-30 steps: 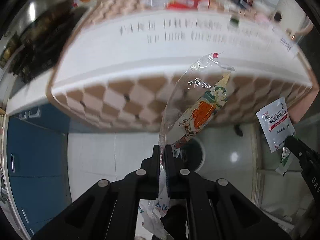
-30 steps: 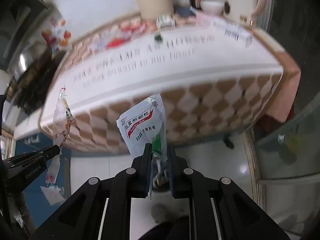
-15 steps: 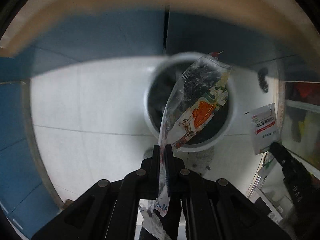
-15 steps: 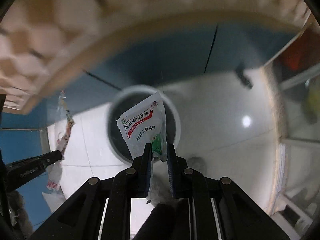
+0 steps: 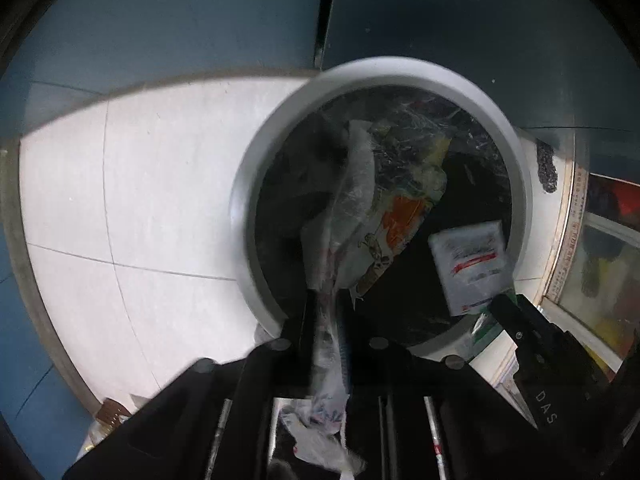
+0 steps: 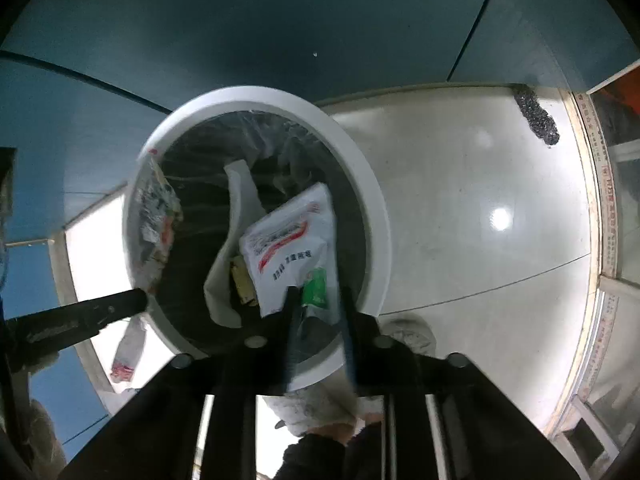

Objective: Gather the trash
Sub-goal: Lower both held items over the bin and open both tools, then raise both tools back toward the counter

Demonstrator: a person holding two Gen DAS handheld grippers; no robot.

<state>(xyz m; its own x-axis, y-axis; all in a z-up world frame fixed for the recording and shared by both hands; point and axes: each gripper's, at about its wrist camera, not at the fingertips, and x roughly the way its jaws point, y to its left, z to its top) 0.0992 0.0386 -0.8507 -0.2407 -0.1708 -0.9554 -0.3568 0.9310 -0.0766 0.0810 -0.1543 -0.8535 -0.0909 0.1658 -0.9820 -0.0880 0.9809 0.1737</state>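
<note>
The right gripper (image 6: 316,312) is seen at lower centre, jaws opening, with a white sachet (image 6: 292,240) between them over the bin (image 6: 376,216). The left gripper (image 6: 138,300) is seen at left, beside a wrapper (image 6: 154,216).

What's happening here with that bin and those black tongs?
A person is throwing rubbish away with a pair of tongs in each hand. Both point down into a round white bin with a dark liner. The left tongs are opening around a clear printed plastic wrapper; the right tongs are opening around a white sachet with red print. Both pieces hang over the bin's mouth.
</note>
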